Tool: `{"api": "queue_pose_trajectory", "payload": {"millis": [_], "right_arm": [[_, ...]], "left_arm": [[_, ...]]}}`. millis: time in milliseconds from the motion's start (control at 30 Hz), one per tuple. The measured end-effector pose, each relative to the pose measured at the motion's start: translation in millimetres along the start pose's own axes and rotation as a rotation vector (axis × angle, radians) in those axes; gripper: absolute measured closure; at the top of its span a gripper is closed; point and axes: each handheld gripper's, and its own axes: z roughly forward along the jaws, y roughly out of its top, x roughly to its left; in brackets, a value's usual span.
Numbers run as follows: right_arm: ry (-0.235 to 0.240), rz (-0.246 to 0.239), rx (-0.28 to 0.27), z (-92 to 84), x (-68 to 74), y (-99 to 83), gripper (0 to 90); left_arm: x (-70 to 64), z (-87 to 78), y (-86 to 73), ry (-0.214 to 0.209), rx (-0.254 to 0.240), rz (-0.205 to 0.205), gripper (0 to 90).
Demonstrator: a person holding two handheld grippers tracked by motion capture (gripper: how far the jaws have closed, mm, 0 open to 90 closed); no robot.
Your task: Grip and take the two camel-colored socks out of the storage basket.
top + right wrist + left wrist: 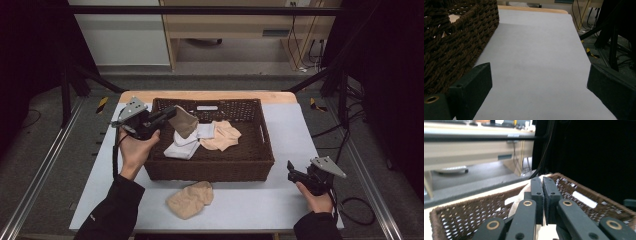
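A dark wicker basket (210,169) stands in the middle of the table. My left gripper (171,114) hangs over its left side, shut on a tan sock (184,124) that dangles from the jaws above the basket. In the left gripper view the jaws (543,183) are pressed together on pale fabric (520,197), with the basket's far wall (584,195) behind. Inside the basket lie a white cloth (182,148) and a peach sock (223,135). My right gripper (292,171) rests at the table's right front, open, with nothing between its jaws (539,75).
Another beige sock (191,199) lies on the grey mat (295,130) in front of the basket. The basket's woven side (454,40) is just left of my right gripper. Black frame bars and cables border the table.
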Motion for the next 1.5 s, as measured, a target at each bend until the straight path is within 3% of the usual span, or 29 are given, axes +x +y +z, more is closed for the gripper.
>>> {"api": "queue_pose_trajectory", "payload": {"millis": [400,700,1133,1500], "right_arm": [[0.000,0.004,0.001,-0.6,0.2,-0.1,6.2],[0.001,-0.002,0.002,-0.9,0.5,-0.3,6.2],[0.001,-0.001,0.003,-1.9,0.8,-0.4,6.3],[0.001,-0.005,0.001,-2.1,0.7,-0.7,6.3]], "left_arm": [[-31.4,-46.8,15.3,-0.071,-0.081,0.083,87.2],[-50.3,-66.9,18.9,-0.114,-0.112,0.107,87.2],[-70.9,-81.7,0.6,-0.154,-0.091,0.120,87.2],[-80.8,-87.4,-28.3,-0.182,-0.012,0.123,87.2]]}}
